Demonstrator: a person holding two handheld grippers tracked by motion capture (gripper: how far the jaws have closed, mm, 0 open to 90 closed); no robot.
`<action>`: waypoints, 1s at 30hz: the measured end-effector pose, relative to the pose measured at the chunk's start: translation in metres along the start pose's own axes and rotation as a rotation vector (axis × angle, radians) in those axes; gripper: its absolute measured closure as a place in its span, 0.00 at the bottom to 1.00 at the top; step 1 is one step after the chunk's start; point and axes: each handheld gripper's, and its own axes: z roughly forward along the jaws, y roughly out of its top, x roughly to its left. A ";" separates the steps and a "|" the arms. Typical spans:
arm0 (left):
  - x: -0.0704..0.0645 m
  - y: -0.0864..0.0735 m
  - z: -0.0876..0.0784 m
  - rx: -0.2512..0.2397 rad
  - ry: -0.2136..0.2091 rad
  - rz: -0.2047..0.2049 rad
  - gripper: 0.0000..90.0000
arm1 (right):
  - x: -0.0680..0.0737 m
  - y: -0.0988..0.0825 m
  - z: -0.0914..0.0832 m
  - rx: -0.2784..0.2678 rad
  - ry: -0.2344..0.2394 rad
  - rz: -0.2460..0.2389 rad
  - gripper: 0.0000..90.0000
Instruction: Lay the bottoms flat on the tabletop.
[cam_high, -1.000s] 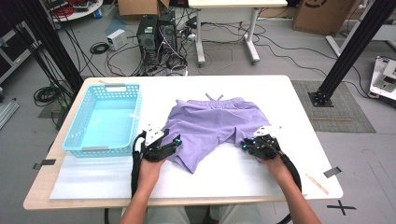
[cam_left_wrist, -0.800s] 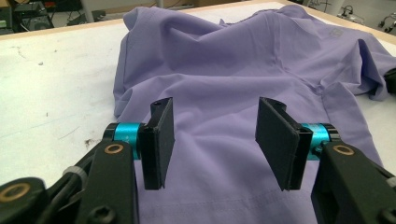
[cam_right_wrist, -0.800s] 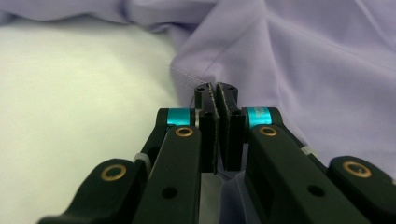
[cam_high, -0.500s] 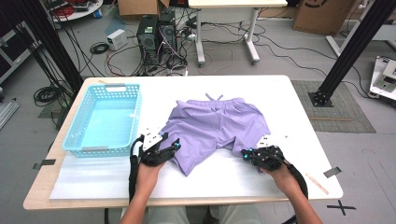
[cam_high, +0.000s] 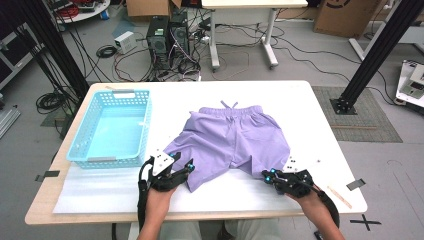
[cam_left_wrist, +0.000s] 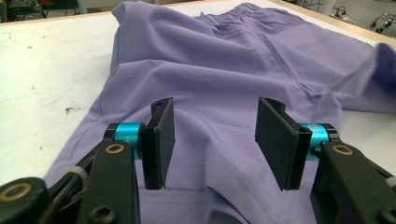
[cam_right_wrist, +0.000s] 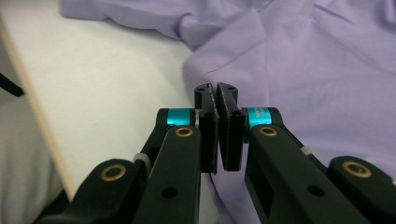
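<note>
The right hand-held gripper (cam_high: 274, 176) has drawn back toward the person over the last second: it sat up against the right leg of the purple shorts (cam_high: 235, 142) and now lies at the near tip of that leg's hem, closer to the front edge of the surface (cam_high: 320, 105). Its jaws are pressed together, and in the right gripper view the hem of the shorts (cam_right_wrist: 299, 70) runs in under them; whether any cloth is actually pinched between the pads I cannot tell (the jaws hide the contact).

The left hand-held gripper (cam_high: 186, 169) has slid a little toward the same front edge and rests at the left leg's hem with its jaws spread wide. In the left gripper view the shorts (cam_left_wrist: 224, 79) lie flat between and beyond the jaws, with nothing clamped.

The shorts are spread on the surface ahead of both hand-held grippers, waistband at the far side, and their outline looks much as it did. Off to the left hand-held gripper's far left stands a light blue basket (cam_high: 82, 155).

My reading: both tools have been brought to the two leg hems, likely as the start of a fold or lift, with the left one yet to close.
</note>
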 end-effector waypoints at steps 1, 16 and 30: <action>-0.002 -0.001 -0.002 0.004 -0.001 0.001 0.53 | 0.002 -0.001 -0.001 -0.003 0.019 -0.001 0.98; -0.020 -0.017 -0.010 0.092 0.018 0.009 0.55 | 0.025 -0.029 -0.028 -0.086 -0.014 0.092 0.79; -0.033 -0.022 0.011 0.215 0.009 0.030 0.65 | 0.007 -0.055 -0.022 0.051 -0.314 0.245 0.75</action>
